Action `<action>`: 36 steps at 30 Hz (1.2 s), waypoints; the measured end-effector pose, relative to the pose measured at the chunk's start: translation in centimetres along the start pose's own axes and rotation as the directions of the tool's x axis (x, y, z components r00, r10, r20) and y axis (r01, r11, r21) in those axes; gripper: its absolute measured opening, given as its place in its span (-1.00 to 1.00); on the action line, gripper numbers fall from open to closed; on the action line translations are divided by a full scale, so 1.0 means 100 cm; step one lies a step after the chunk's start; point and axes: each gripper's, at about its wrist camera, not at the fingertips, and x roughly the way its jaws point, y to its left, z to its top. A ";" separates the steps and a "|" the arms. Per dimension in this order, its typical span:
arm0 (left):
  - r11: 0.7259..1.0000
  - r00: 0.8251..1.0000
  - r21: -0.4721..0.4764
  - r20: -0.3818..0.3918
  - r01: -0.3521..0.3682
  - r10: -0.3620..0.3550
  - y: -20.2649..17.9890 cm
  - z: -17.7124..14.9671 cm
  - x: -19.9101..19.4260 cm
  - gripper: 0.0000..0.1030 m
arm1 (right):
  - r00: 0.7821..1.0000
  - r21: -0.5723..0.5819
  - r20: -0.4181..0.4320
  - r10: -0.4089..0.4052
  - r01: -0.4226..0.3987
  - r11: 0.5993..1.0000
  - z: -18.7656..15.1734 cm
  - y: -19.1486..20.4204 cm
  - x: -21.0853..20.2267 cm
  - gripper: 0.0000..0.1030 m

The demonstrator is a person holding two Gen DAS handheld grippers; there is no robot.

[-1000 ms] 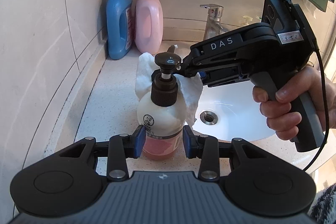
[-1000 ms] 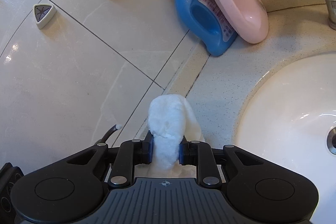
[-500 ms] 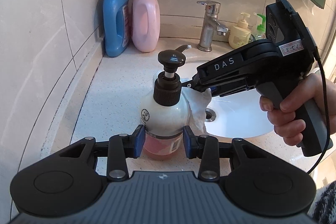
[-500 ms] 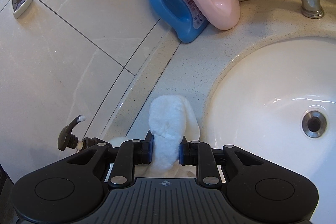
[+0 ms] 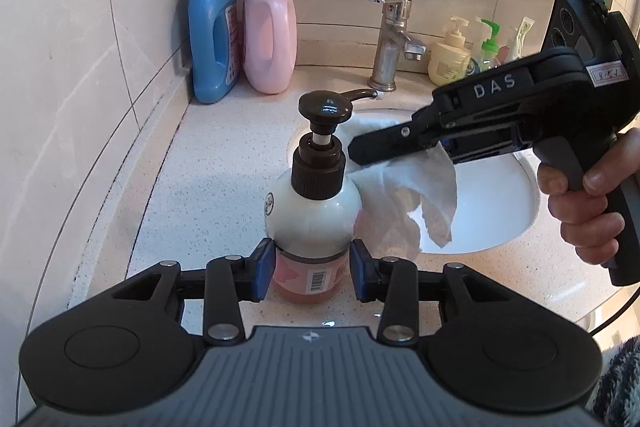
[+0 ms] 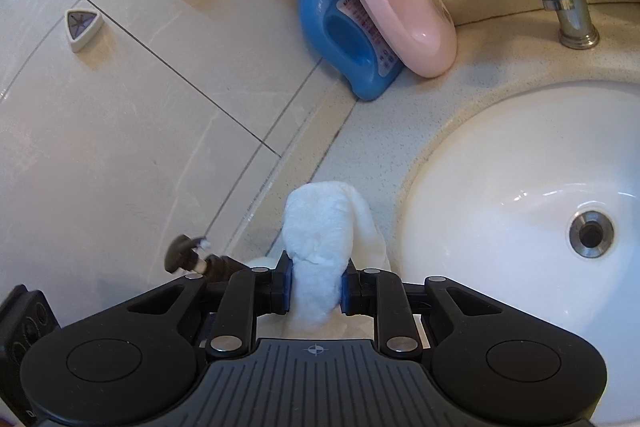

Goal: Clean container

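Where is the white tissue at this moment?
The white tissue is pinched in the right gripper, hanging just right of the pump bottle in the left wrist view, over the near-left edge of the sink.

White pump bottle (image 5: 313,211) upright on counter, white wipe (image 5: 416,187) alongside

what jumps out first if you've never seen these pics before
Front and centre in the left wrist view stands a pump bottle with a dark pump head, on the speckled counter, clamped low down by the left gripper. From the right, the right gripper presses a crumpled white tissue against the bottle's shoulder, over the white sink. In the back corner stand a blue jug and a pink bottle.
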 end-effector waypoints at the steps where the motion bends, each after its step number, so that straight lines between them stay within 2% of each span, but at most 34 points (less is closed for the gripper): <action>1: 1.000 1.000 0.000 0.001 -0.001 0.001 0.000 0.000 -0.001 -0.12 | 1.000 0.005 0.009 0.021 -0.021 1.000 0.003 0.001 0.000 -0.53; 6: 1.000 1.000 0.010 0.006 -0.016 0.016 -0.003 0.001 -0.004 -0.12 | 0.993 0.023 0.005 0.119 -0.119 0.993 0.018 0.003 0.010 -0.53; 9: 1.000 1.000 0.014 0.004 -0.021 0.021 -0.006 0.002 -0.004 -0.12 | 0.992 0.030 -0.012 0.126 -0.126 0.992 0.019 0.002 0.023 -0.53; 12: 1.000 1.000 0.012 0.002 -0.025 0.025 -0.006 0.002 -0.004 -0.12 | 0.994 0.029 -0.018 0.111 -0.111 0.993 0.014 0.000 0.031 -0.53; 18: 0.999 0.999 0.008 0.000 -0.032 0.032 -0.006 0.003 -0.005 -0.12 | 0.993 0.109 0.000 0.119 -0.118 0.987 0.004 -0.017 0.036 -0.52; 27: 0.999 0.999 0.010 -0.004 -0.033 0.033 -0.006 0.004 -0.006 -0.11 | 0.999 0.107 -0.024 0.035 -0.032 0.994 -0.005 -0.023 0.041 -0.53; 36: 1.000 1.000 0.025 -0.014 -0.008 0.009 -0.006 -0.005 -0.011 -0.03 | 0.999 0.134 -0.020 0.028 -0.025 0.991 -0.022 -0.020 0.024 -0.53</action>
